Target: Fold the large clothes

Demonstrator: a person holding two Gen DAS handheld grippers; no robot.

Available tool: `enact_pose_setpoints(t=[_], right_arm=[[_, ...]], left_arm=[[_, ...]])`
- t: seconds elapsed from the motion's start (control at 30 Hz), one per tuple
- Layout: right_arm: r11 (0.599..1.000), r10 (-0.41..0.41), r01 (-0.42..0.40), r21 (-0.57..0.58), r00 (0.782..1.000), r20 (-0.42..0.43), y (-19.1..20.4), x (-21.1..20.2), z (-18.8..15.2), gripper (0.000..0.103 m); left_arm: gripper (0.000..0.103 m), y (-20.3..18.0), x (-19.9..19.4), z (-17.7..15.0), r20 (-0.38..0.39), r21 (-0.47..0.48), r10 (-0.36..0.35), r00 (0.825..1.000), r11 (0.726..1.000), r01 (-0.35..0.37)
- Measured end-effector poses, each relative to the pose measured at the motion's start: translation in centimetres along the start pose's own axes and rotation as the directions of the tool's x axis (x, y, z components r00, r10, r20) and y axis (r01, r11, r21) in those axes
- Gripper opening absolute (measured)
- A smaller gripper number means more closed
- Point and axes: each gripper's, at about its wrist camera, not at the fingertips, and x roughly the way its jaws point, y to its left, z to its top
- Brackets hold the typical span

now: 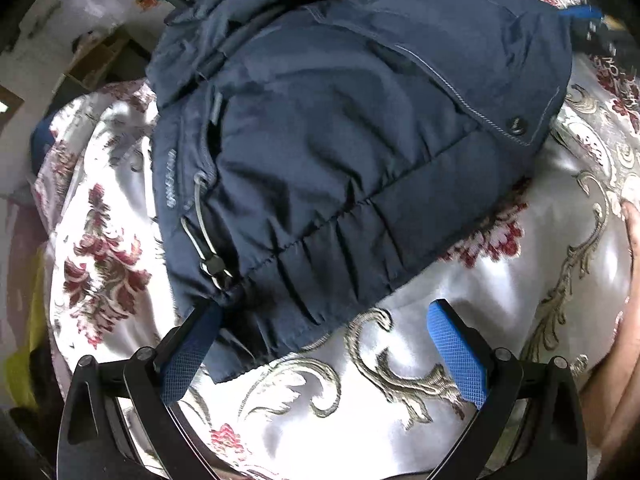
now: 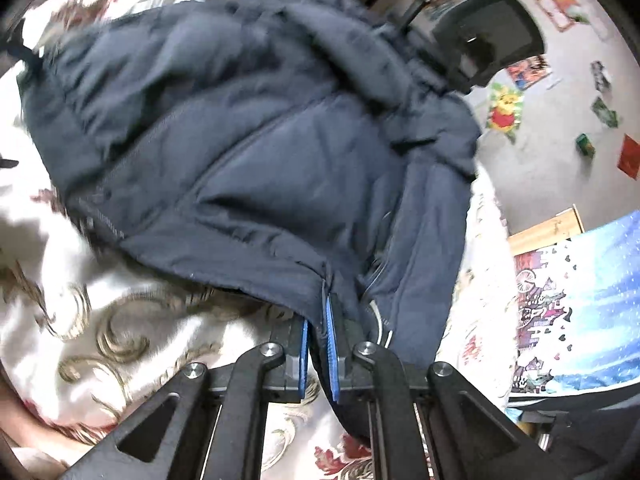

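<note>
A dark navy padded jacket lies spread on a white floral bedspread. My left gripper is open at the jacket's hem, its left pad partly under the hem corner near the drawstring toggle, its right pad over bare bedspread. In the right wrist view my right gripper is shut on the jacket, pinching its hem edge between the blue pads. That view is motion-blurred.
A person's hand rests at the right edge of the left wrist view. A black chair and scattered items on the floor lie beyond the bed. A printed blue cloth lies at the right.
</note>
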Motion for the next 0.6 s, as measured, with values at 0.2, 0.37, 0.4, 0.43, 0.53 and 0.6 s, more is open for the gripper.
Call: enact_pose_setpoints(t=[0.2, 0.37, 0.4, 0.43, 0.53, 0.6], right_arm=[[0.994, 0.042, -0.049, 0.098, 0.997, 0.071, -3.1, -0.5, 2.6, 0.008], [0.99, 0.052, -0.064, 0.123, 0.994, 0.092, -2.6, -1.6, 3.0, 0.008], [0.991, 0.052, -0.063, 0.121, 0.994, 0.091, -2.6, -1.5, 2.9, 0.008], [0.991, 0.054, -0.064, 0.118, 0.995, 0.086, -2.4, -1.4, 2.6, 0.008], [0.994, 0.066, -0.069, 0.085, 0.997, 0.041, -1.9, -0.1, 2.0, 0.011], [0.997, 0.059, -0.058, 0.053, 0.998, -0.022, -1.2, 1.3, 1.4, 0.025]], left_arm=[[0.09, -0.9, -0.2, 0.3, 0.034, 0.024, 0.096, 0.995, 0.995, -0.097], [0.049, -0.5, -0.5, 0.4, 0.049, 0.001, 0.165, 0.985, 0.986, -0.165], [0.04, 0.0, -0.7, 0.4, 0.059, -0.02, 0.16, 0.985, 0.987, -0.159], [0.036, 0.7, -1.3, 0.5, 0.08, -0.056, 0.144, 0.986, 0.989, -0.14], [0.015, 1.9, -2.8, 0.9, 0.152, -0.118, 0.106, 0.983, 0.989, -0.088], [0.009, 2.4, -3.7, 1.4, 0.205, -0.133, 0.102, 0.973, 0.988, -0.076]])
